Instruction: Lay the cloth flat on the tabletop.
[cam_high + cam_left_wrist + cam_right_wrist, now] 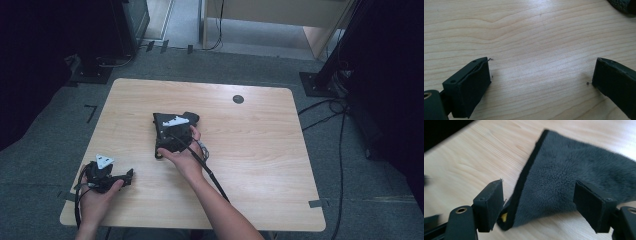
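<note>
So that it can grab the soft grey cloth [579, 177], the right gripper [537, 202] hangs over its corner with jaws wide apart (nothing pinched yet), while the left gripper [541, 80] waits gaping over bare table [529, 30]

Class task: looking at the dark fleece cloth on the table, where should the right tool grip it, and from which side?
Probably the cloth corner nearest the right tool, approached along the table from the tool's side: that corner lies between the open jaws, and its stitched edge gives a firm hem.
</note>
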Motion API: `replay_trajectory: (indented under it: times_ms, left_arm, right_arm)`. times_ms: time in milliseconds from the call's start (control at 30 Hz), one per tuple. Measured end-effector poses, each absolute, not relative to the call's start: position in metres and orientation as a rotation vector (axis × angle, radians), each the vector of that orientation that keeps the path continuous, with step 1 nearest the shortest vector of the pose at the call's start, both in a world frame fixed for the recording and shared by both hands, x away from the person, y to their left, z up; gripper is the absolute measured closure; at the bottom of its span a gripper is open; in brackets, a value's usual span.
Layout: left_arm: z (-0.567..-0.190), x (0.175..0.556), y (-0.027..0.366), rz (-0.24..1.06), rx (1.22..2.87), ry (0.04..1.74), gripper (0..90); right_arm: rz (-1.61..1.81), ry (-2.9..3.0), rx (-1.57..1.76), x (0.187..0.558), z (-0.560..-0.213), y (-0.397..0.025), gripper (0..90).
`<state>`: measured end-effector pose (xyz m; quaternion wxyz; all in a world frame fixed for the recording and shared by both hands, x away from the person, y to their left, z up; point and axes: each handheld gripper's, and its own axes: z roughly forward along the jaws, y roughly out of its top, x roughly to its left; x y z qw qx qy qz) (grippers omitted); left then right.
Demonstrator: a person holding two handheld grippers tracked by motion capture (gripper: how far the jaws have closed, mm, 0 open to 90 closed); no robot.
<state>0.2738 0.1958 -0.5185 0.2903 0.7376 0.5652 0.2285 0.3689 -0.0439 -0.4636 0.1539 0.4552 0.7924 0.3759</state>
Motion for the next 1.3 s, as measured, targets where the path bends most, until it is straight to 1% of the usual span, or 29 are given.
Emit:
replay_trajectory:
  times_ms: [33, 67, 100, 133, 167, 233, 300, 367, 400, 433, 567, 667, 767, 800, 900, 933, 967, 1100, 1133, 1167, 1233, 1267, 1300]
  left_arm:
    - [-0.519, 0.274, 0.196, 0.610, 1.966, 1.508, 1.1]
    - [-0.519, 0.274, 0.196, 0.610, 1.966, 1.508, 1.1]
    - [-0.519, 0.274, 0.196, 0.610, 1.966, 1.507, 1.1]
    - [-0.518, 0.274, 0.196, 0.609, 1.967, 1.507, 1.1]
    - [-0.518, 0.274, 0.196, 0.609, 1.967, 1.508, 1.1]
    - [-0.518, 0.274, 0.196, 0.606, 1.963, 1.510, 1.4]
    - [-0.516, 0.273, 0.198, 0.597, 1.941, 1.525, 3.1]
    - [-0.514, 0.272, 0.198, 0.590, 1.910, 1.547, 13.0]
    - [-0.513, 0.272, 0.197, 0.574, 1.907, 1.547, 13.5]
    - [-0.512, 0.272, 0.196, 0.532, 1.895, 1.534, 13.5]
    - [-0.508, 0.270, 0.182, 0.493, 1.876, 1.489, 13.6]
    - [-0.501, 0.269, 0.164, 0.482, 1.879, 1.428, 14.2]
    - [-0.494, 0.269, 0.144, 0.463, 1.883, 1.371, 14.5]
    - [-0.493, 0.270, 0.138, 0.458, 1.892, 1.350, 14.8]
    - [-0.492, 0.273, 0.117, 0.445, 1.922, 1.314, 14.9]
    - [-0.492, 0.274, 0.110, 0.441, 1.934, 1.296, 14.9]
    - [-0.491, 0.275, 0.104, 0.438, 1.942, 1.281, 15.0]
    - [-0.489, 0.283, 0.080, 0.442, 1.965, 1.237, 15.4]
    - [-0.489, 0.283, 0.080, 0.442, 1.965, 1.237, 15.4]
    - [-0.490, 0.288, 0.071, 0.443, 1.964, 1.239, 15.4]
    - [-0.491, 0.292, 0.066, 0.428, 1.965, 1.245, 15.5]
    - [-0.491, 0.293, 0.063, 0.418, 1.963, 1.249, 15.5]
    - [-0.491, 0.295, 0.060, 0.404, 1.963, 1.246, 15.5]
  right_arm:
    - [1.033, 2.266, 1.307, 0.370, -0.469, -0.041, 32.7]
    - [1.033, 2.266, 1.307, 0.370, -0.469, -0.041, 32.7]
    - [0.954, 2.239, 1.288, 0.371, -0.477, -0.040, 52.4]
    - [0.964, 2.244, 1.274, 0.371, -0.478, -0.043, 57.5]
    - [0.995, 2.244, 1.283, 0.372, -0.478, -0.048, 67.3]
    - [1.057, 2.251, 1.315, 0.372, -0.477, -0.060, 82.1]
    - [1.109, 2.235, 1.334, 0.371, -0.476, -0.071, 85.5]
    - [1.146, 2.227, 1.327, 0.368, -0.473, -0.082, 86.6]
    - [1.174, 2.223, 1.328, 0.365, -0.471, -0.089, 86.7]
    - [1.199, 2.215, 1.322, 0.362, -0.469, -0.094, 86.8]
    - [1.345, 2.189, 1.327, 0.343, -0.461, -0.131, 86.4]
    - [1.387, 2.202, 1.390, 0.325, -0.468, -0.157, 86.0]
    - [1.332, 2.212, 1.384, 0.309, -0.479, -0.179, 83.4]
    - [1.299, 2.208, 1.388, 0.305, -0.483, -0.185, 80.1]
    - [1.195, 2.173, 1.451, 0.300, -0.492, -0.202, 58.0]
    - [1.195, 2.146, 1.466, 0.299, -0.490, -0.206, 55.7]
    - [1.206, 2.121, 1.455, 0.297, -0.487, -0.209, 52.2]
    - [1.287, 2.117, 1.282, 0.295, -0.465, -0.198, 46.4]
    - [1.324, 2.144, 1.250, 0.297, -0.462, -0.192, 45.7]
    - [1.373, 2.181, 1.234, 0.302, -0.459, -0.185, 44.4]
    - [1.383, 2.191, 1.232, 0.303, -0.459, -0.181, 43.6]
    - [1.368, 2.228, 1.205, 0.308, -0.459, -0.169, 42.4]
    - [1.305, 2.261, 1.180, 0.314, -0.462, -0.152, 43.2]
